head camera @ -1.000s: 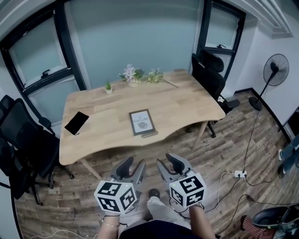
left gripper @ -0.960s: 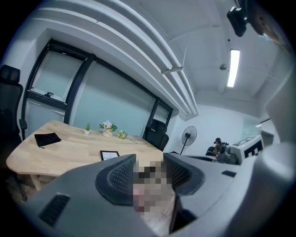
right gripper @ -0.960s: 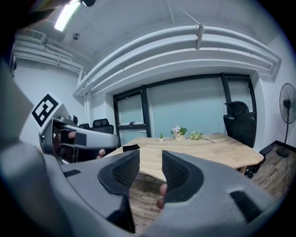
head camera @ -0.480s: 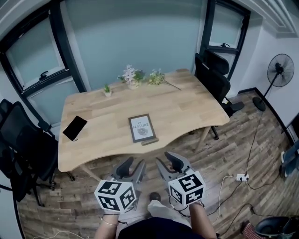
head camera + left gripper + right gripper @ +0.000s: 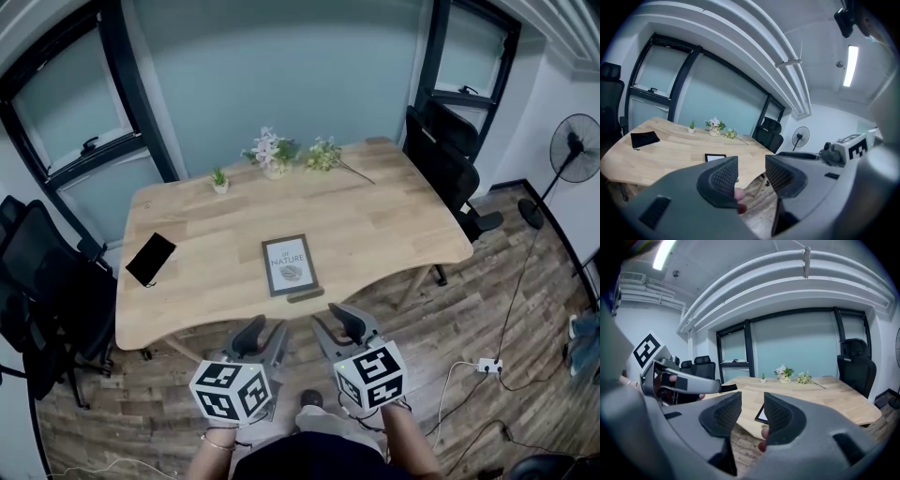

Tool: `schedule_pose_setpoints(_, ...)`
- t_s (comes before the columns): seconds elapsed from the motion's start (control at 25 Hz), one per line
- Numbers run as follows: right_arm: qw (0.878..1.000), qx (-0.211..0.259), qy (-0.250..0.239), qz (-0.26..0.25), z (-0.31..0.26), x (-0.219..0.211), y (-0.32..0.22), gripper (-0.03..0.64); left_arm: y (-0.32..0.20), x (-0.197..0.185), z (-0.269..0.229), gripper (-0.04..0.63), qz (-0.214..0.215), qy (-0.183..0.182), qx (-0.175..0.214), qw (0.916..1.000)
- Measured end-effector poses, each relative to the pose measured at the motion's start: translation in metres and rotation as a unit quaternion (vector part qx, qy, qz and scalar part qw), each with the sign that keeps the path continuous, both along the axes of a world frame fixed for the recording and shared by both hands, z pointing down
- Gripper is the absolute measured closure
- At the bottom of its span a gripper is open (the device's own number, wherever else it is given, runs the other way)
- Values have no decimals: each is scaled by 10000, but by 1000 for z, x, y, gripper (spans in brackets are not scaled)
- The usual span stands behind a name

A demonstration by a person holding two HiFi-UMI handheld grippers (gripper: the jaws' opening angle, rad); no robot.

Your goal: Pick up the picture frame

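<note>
Picture frame (image 5: 289, 265): flat on table (image 5: 394, 216), ahead; long axis pointing away.
Left gripper (image 5: 263, 336), right gripper (image 5: 337, 326): jaws apart, empty, about equally near.

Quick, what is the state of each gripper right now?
Left gripper: open, holding nothing.
Right gripper: open, holding nothing.

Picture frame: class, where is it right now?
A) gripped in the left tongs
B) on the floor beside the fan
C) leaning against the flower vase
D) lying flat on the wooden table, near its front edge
D: the picture frame lies flat on the table near the front edge, while the left tongs and right tongs are open and empty, short of the table.
</note>
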State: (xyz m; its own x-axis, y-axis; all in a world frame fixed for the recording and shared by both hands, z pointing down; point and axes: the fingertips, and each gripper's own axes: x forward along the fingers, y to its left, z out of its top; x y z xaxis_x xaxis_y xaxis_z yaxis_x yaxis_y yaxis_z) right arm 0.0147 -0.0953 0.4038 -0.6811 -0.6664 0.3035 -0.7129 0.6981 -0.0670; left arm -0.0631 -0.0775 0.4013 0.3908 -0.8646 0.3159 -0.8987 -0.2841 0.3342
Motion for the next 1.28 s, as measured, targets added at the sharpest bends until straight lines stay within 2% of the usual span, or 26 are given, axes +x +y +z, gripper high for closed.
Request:
schedule_pose_setpoints(0.32, 9997, -30, 236, -42, 21, -1, -41, 491, -42, -6, 18, 422, -127, 16, -175, 9998)
schedule_pose_setpoints(0.76, 9986, -386, 341, -79, 52, -8, -77, 492, -75, -18, 45, 422, -258, 12, -473, 9985)
schedule_pose_setpoints(1.28, 9969, -633, 471, -50, 76, -24, -131, 492, -124, -35, 73, 422, -86, -10, -777, 9969)
